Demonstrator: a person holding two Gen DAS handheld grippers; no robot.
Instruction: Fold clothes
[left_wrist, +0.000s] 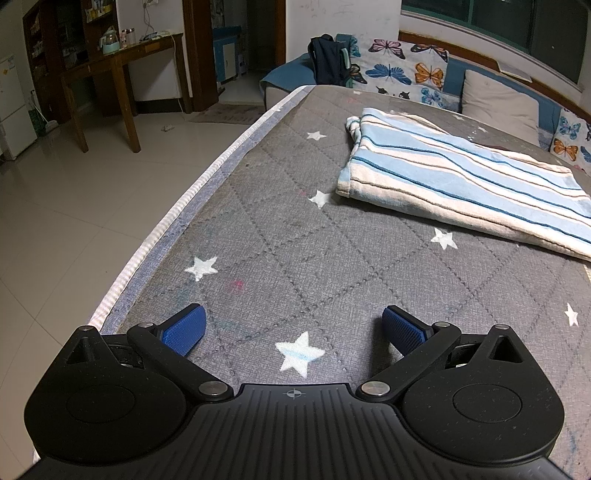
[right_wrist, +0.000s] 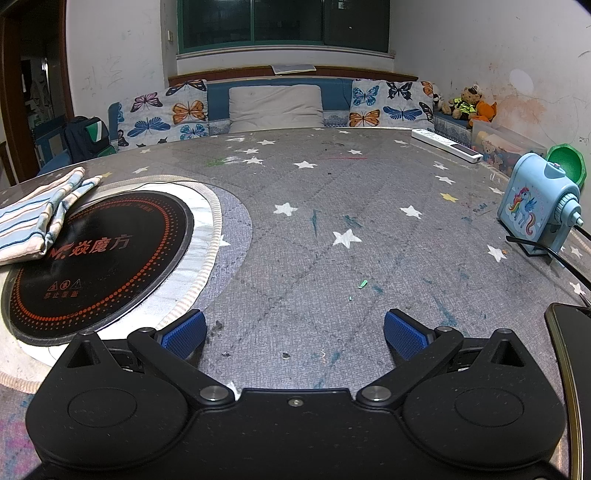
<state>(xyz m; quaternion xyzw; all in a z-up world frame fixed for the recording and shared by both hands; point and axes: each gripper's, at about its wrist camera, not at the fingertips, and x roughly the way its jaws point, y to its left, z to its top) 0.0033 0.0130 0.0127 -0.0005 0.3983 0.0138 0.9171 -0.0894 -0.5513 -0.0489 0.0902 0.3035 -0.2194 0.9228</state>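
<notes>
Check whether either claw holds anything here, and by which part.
Nothing is held. The left claw and right claw are open over the tablecloth; the striped cloth lies untouched.

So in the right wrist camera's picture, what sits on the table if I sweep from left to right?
Striped folded cloth → round black induction cooktop → white power strip → blue unicorn pencil sharpener → a dark device's edge, cut off at the frame. Both grippers' fingers stand open, holding nothing.

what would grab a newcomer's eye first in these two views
The folded blue-and-white striped cloth lies on the star-print grey table cover, ahead and right of the open left gripper. In the right wrist view, the black round cooktop sits left, partly under that cloth.
</notes>
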